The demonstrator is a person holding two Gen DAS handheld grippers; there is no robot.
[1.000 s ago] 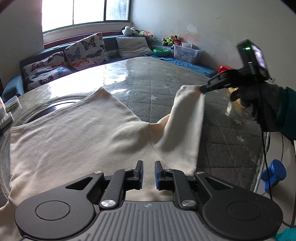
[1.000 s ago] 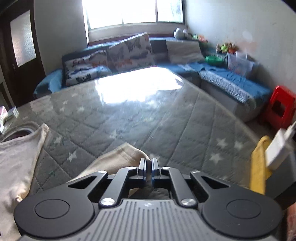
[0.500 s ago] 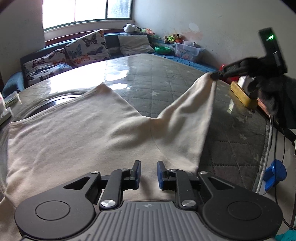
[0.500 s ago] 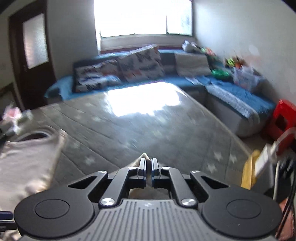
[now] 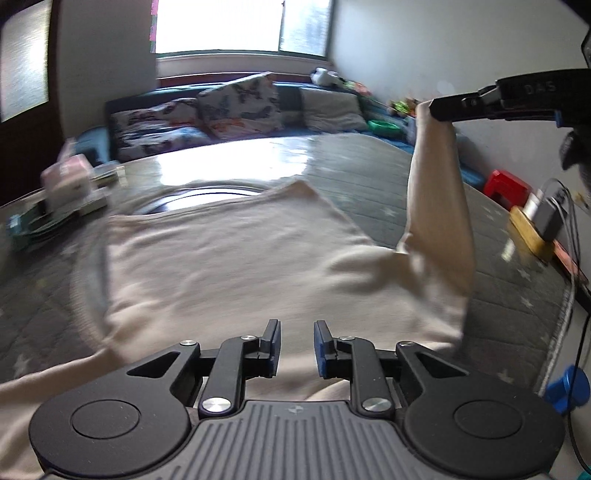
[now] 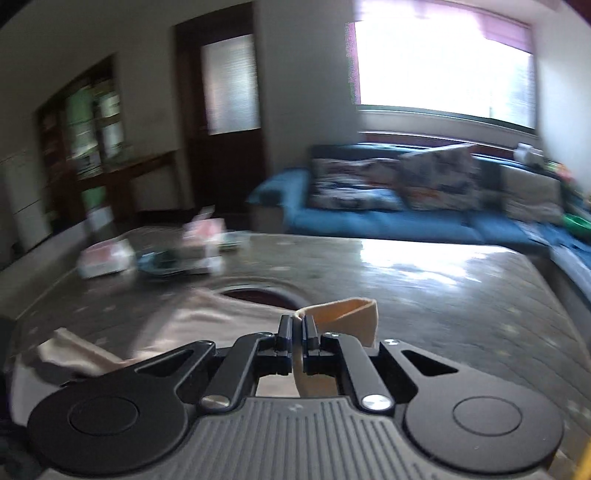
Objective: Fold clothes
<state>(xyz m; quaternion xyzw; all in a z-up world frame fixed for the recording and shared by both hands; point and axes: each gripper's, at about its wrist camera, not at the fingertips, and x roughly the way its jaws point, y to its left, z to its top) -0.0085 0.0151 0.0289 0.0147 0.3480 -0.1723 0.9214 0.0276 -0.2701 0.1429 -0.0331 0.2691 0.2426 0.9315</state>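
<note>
From the left wrist, the cream shirt [image 5: 236, 266] lies flat on the table [image 5: 517, 295] beyond the left tongs [image 5: 296, 347], narrowly parted and empty. The right tongs [image 5: 434, 109] lift its sleeve high.

From the right wrist, the right tongs [image 6: 297, 341] are clamped on that sleeve [image 6: 347, 317]; only here do a door [image 6: 225, 122] and shelves [image 6: 85, 122] show.

I count one cream garment [image 5: 236, 266] spread on one tabletop [image 5: 362, 158], and two grippers: my left gripper [image 5: 295, 349] and my right gripper [image 6: 297, 334], two fingers [image 5: 271, 341] on each. Behind sit one blue sofa [image 6: 388, 221] with three cushions [image 5: 236, 107], one red stool [image 5: 508, 186], and one window [image 5: 240, 26]. The blurred boxes [image 6: 105, 256] at the tabletop's far edge I cannot count surely.
</note>
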